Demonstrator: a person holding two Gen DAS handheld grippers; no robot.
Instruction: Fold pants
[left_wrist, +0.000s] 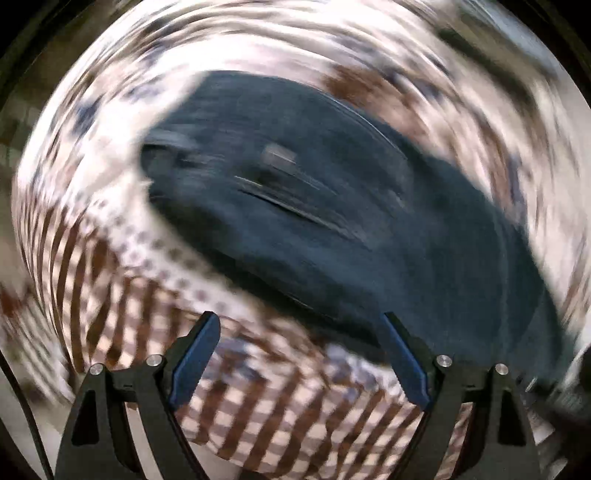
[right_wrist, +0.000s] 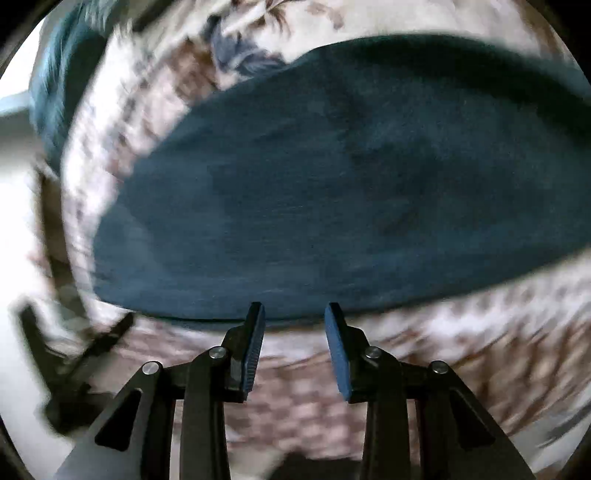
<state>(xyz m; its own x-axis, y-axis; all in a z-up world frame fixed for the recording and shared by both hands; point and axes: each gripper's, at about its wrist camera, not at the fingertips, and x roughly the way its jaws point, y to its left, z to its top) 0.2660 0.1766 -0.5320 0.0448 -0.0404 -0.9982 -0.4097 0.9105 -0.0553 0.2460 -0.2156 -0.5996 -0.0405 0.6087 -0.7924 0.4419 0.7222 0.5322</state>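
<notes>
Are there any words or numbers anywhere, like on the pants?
None can be read.
A small pale patch on the dark blue fabric pants might be a label, but it is too blurred to read.
The brown-and-white patterned bedcover shows only patterns, no writing.

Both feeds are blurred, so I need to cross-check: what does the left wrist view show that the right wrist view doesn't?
Left wrist only: seams or a pocket detail on the pants, and the left gripper wide open. Right wrist only: a plain stretch of the pants, the right gripper narrowly open at its near edge, and another gripper at far left. Both: dark blue pants on a patterned bedcover, nothing gripped.
</notes>
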